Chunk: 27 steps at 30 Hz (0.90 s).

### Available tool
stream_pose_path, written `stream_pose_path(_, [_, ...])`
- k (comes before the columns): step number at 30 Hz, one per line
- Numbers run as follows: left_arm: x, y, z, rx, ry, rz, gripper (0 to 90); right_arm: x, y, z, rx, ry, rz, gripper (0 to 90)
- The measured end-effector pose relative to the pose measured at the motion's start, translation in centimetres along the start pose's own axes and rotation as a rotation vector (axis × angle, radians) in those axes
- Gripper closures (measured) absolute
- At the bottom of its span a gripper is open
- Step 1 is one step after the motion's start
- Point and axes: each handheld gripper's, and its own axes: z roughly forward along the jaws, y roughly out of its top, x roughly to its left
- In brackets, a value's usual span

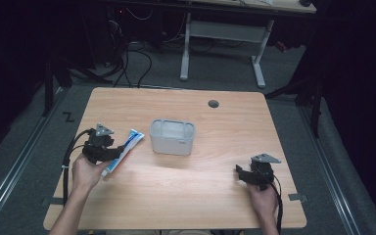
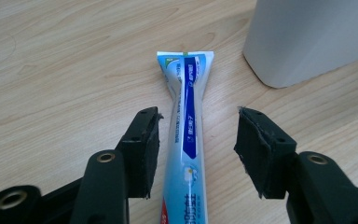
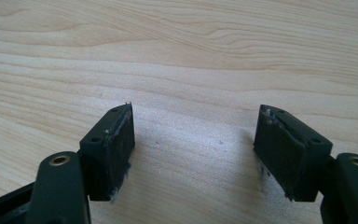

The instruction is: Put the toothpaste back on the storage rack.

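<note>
A blue-and-white toothpaste tube (image 1: 123, 152) lies flat on the wooden table (image 1: 200, 196), left of a pale grey open box (image 1: 171, 145). My left gripper (image 1: 114, 152) sits low over the tube's cap end, held by a hand. In the left gripper view the tube (image 2: 186, 140) runs between the two black pads, flat end pointing away. The left gripper (image 2: 199, 116) is open: the left pad is close to the tube and a gap shows at the right pad. My right gripper (image 1: 243, 174) rests near the table's right front, open (image 3: 193, 112) over bare wood.
The box (image 2: 307, 37) stands just beyond and right of the tube's flat end. A round cable hole (image 1: 213, 104) sits near the table's far edge. Another desk frame and cables stand on the dark floor behind.
</note>
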Motion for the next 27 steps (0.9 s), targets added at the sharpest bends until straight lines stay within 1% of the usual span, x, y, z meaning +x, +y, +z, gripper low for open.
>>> stream_pose_path(1, [0.0,0.3,0.4,0.005,-0.003,-0.001,48.6,0.0,0.0,0.0,0.0,0.0,0.001,28.7])
stream_pose_path(2, [0.0,0.3,0.4,0.005,-0.003,-0.001,48.3,0.0,0.0,0.0,0.0,0.0,0.003,28.7])
stream_pose_path(3, [0.0,0.5,0.8,0.022,0.009,0.007,47.9,0.0,0.0,0.0,0.001,0.001,0.003,28.7])
stream_pose_path(8, [0.1,0.9,1.6,0.038,0.014,0.008,47.9,0.0,0.0,0.0,0.001,0.001,0.002,28.7])
stream_pose_path(9, [0.1,1.2,2.0,0.052,0.021,0.012,47.9,0.0,0.0,0.0,0.001,0.001,0.002,28.7])
stream_pose_path(13, [0.2,1.6,2.6,0.065,0.019,0.014,48.2,0.0,0.0,0.0,0.001,0.002,0.002,28.7])
stream_pose_path(14, [0.1,1.9,3.0,0.08,0.024,0.021,48.2,0.0,0.0,0.0,0.001,0.002,0.002,28.7])
stream_pose_path(17, [0.0,2.5,3.7,0.099,0.016,0.027,48.3,0.0,0.0,0.0,0.001,0.002,0.002,28.7])
stream_pose_path(18, [0.0,2.5,3.7,0.099,0.016,0.027,48.5,0.0,0.0,0.0,0.001,0.002,0.001,28.7])
stream_pose_path(19, [0.0,2.8,4.2,0.109,0.009,0.023,49.0,0.0,0.0,0.0,0.001,0.002,0.001,28.7])
stream_pose_path(20, [-0.1,2.9,4.5,0.125,0.015,0.031,48.9,0.0,0.0,0.0,0.001,0.002,0.001,28.7])
stream_pose_path(21, [-0.1,2.9,4.5,0.125,0.015,0.031,48.9,0.0,0.0,0.0,0.001,0.002,0.001,28.7])
stream_pose_path(23, [-0.1,3.0,5.1,0.143,0.013,0.037,48.9,0.0,0.0,0.0,0.001,0.002,0.001,28.7])
stream_pose_path(24, [-0.2,3.1,5.7,0.159,0.017,0.039,48.9,0.0,0.0,0.0,0.001,0.002,0.001,28.7])
stream_pose_path(25, [-0.2,3.1,5.7,0.159,0.017,0.039,48.9,0.0,0.0,0.0,0.001,0.002,0.001,28.7])
stream_pose_path(26, [-0.1,3.1,6.2,0.174,0.019,0.035,49.0,0.0,0.0,0.0,0.001,0.002,0.001,28.7])
stream_pose_path(27, [-0.1,3.1,6.2,0.174,0.019,0.035,49.1,0.0,0.0,0.0,0.001,0.002,0.001,28.7])
